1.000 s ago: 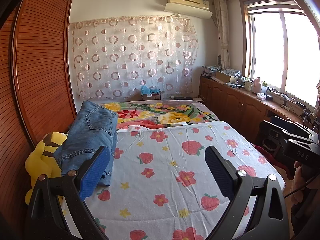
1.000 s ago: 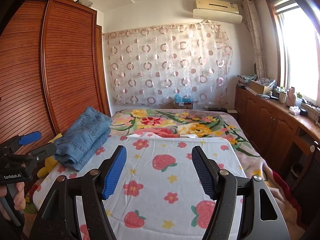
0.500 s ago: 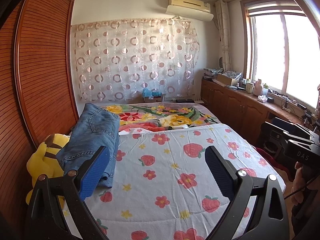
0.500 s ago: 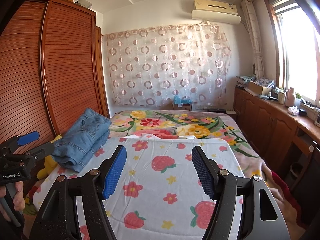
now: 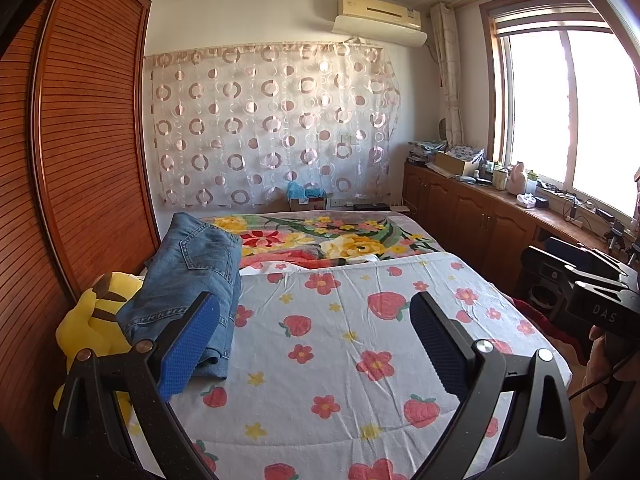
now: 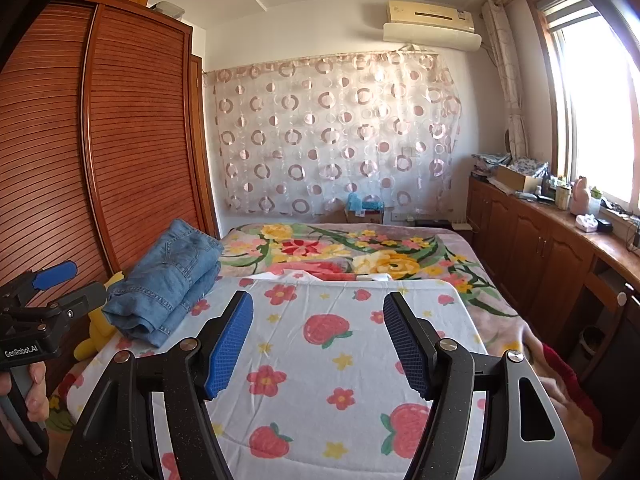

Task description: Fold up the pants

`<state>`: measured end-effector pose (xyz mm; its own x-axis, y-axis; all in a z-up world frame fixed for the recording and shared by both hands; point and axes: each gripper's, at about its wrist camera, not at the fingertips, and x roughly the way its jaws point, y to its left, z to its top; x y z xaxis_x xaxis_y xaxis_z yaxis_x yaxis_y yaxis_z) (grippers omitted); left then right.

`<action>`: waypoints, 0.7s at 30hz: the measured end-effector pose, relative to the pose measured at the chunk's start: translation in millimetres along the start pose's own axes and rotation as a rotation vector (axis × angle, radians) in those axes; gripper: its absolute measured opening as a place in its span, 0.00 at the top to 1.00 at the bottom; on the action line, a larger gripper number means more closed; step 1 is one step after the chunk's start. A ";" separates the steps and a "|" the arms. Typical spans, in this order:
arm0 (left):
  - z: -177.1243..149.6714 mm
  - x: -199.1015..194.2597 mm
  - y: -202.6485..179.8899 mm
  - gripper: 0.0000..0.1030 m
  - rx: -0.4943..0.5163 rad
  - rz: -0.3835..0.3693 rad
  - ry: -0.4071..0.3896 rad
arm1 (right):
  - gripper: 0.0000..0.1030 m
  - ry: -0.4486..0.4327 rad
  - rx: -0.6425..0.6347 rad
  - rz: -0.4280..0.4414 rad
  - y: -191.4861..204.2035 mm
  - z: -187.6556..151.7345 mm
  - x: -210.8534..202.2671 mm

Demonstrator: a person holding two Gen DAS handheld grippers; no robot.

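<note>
Folded blue denim pants (image 5: 192, 280) lie in a compact stack at the left edge of the bed, partly resting on a yellow plush toy (image 5: 92, 320). In the right wrist view the same pants (image 6: 168, 280) sit left of centre. My left gripper (image 5: 314, 320) hovers over the strawberry-print sheet (image 5: 340, 344), open, with nothing between its blue pads; its left pad overlaps the pants' near corner in the picture. My right gripper (image 6: 318, 320) is also open and empty above the sheet, to the right of the pants. The left gripper (image 6: 56, 280) appears at that view's left edge, held by a hand.
A wooden slatted wardrobe (image 5: 80, 160) stands close along the bed's left side. A floral blanket (image 5: 328, 240) covers the far half of the bed. Wooden cabinets (image 5: 480, 216) with clutter run under the window on the right. A curtain (image 5: 272, 128) hangs behind.
The left wrist view has shifted slightly, with the room sitting a bit lower in the frame. The pants lie unmoved and both grippers stay open.
</note>
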<state>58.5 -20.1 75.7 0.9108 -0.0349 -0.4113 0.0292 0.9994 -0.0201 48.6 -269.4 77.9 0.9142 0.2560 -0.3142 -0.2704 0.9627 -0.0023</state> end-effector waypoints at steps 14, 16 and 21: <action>-1.3 0.3 0.3 0.06 0.000 0.000 -0.001 | 0.32 0.000 0.001 0.001 -0.7 -1.1 -0.1; -2.4 0.1 0.5 0.06 0.001 0.001 -0.002 | 0.32 -0.001 0.002 0.000 -0.6 -0.9 -0.1; -1.5 0.4 0.4 0.06 0.000 0.000 -0.002 | 0.32 -0.005 0.006 -0.001 1.2 -0.2 -0.4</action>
<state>58.3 -19.8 74.2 0.9116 -0.0349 -0.4096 0.0294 0.9994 -0.0198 47.8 -268.4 77.8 0.9160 0.2550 -0.3098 -0.2671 0.9637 0.0034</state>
